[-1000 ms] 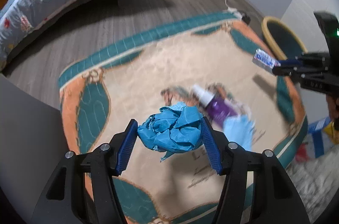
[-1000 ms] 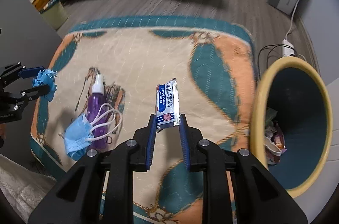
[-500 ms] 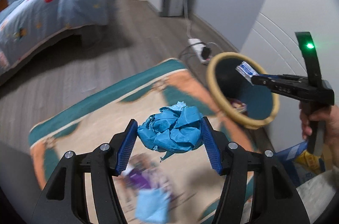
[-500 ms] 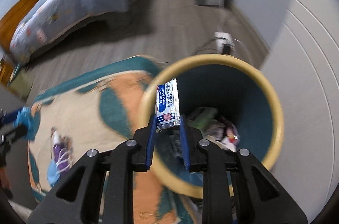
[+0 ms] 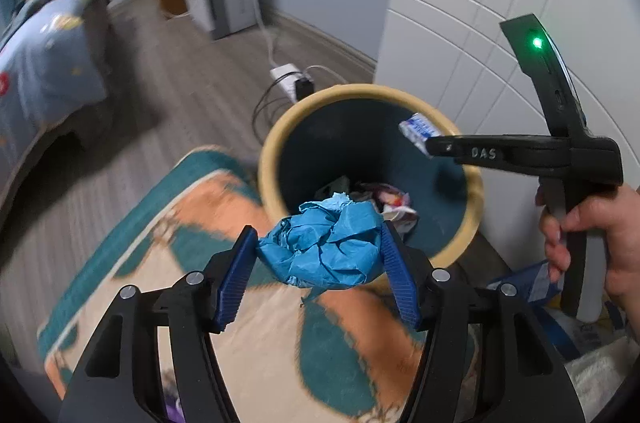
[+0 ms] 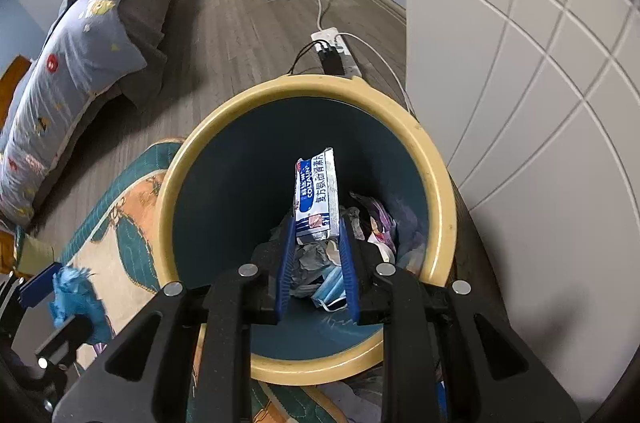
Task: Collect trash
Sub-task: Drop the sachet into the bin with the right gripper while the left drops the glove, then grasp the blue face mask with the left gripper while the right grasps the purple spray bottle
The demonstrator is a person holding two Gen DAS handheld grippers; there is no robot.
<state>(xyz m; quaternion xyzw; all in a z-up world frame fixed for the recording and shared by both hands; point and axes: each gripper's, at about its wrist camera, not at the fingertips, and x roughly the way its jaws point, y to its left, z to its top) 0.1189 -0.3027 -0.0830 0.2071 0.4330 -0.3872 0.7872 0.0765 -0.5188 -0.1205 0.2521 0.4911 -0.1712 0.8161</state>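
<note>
Trash is in both grips: the left hand-held gripper is clamped on a crumpled blue paper wad, poised at the near rim of the yellow-rimmed bin, over the patterned rug, while the right hand-held gripper pinches a white-and-blue medicine packet squarely over the bin's mouth, above the rubbish inside. To do this well, I judge the right should part its jaws first and clear off, then the left should move further over the opening before releasing, lest the wad land on the rug
</note>
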